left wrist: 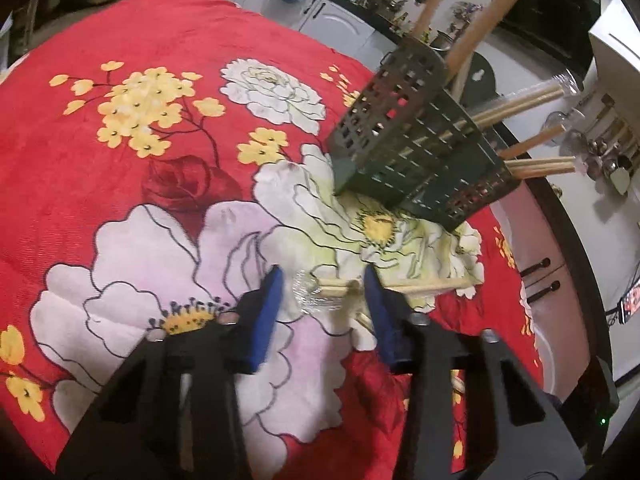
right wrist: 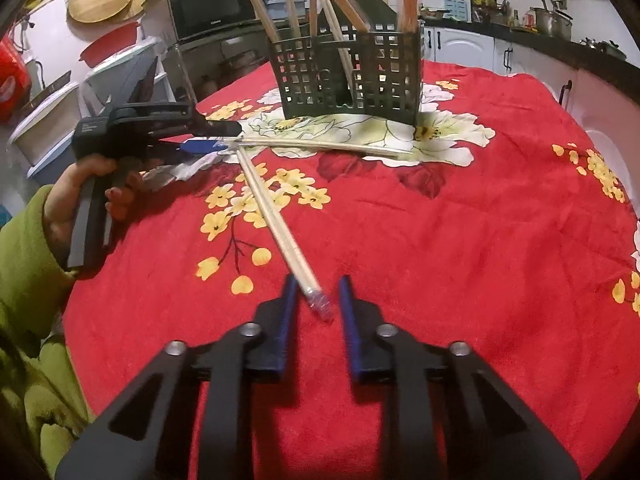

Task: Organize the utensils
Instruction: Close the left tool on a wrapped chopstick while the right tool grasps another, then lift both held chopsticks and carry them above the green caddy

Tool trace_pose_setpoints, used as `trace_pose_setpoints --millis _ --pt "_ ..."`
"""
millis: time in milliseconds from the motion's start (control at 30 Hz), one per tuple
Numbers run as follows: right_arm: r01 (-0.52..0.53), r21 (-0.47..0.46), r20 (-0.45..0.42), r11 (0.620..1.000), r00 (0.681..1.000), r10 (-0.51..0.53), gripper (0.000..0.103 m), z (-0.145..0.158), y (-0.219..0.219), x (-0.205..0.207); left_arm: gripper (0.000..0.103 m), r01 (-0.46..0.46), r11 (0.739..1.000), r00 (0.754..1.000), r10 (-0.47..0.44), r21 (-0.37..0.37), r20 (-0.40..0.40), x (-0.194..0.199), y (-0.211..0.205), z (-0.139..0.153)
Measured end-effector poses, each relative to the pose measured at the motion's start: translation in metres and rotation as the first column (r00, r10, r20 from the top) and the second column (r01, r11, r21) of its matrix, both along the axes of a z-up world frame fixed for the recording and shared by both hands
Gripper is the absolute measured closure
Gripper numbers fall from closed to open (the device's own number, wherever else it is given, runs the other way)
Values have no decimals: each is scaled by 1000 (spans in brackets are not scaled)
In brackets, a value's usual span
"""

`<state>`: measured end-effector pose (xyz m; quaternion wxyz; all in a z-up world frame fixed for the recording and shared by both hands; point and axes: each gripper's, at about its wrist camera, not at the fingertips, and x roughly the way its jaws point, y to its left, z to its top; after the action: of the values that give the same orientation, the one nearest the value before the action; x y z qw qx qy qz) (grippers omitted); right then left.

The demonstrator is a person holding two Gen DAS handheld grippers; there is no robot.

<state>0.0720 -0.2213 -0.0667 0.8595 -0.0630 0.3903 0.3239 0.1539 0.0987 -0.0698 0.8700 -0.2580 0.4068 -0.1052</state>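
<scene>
Two open claws over wrapped chopstick pairs on a red flowered cloth.

The left gripper (left wrist: pixel 320 284) has its blue fingers spread wide around one chopstick pair (left wrist: pixel 400 286) lying crosswise, its wrapped end between them. The right gripper (right wrist: pixel 318 286) is open too, straddling the wrapped near end of another pair (right wrist: pixel 272 216), which points away toward the slotted holder (right wrist: pixel 348 74) beyond.
</scene>
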Motion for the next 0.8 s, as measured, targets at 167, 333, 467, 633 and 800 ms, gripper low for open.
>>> trace_pose_setpoints --millis 167,333,467,633,800 --pt "9 9 -5 1000 1000 -9 95 -1 -5 -4 87 -3 1000 1000 3 11 0 3 1 -3" --pt "36 33 26 999 999 -37 96 11 -14 -7 99 13 1000 1000 -13 -8 0 4 2 -5" --pt "56 73 80 996 995 -62 97 29 -21 -8 102 32 999 999 -31 -12 43 -4 0 7" --pt "65 118 173 991 981 -85 97 62 -28 -9 103 55 998 991 -51 -24 126 -19 -6 36" --pt "69 133 220 989 971 -97 97 80 -32 -9 103 81 997 980 -76 -16 186 -29 -13 62"
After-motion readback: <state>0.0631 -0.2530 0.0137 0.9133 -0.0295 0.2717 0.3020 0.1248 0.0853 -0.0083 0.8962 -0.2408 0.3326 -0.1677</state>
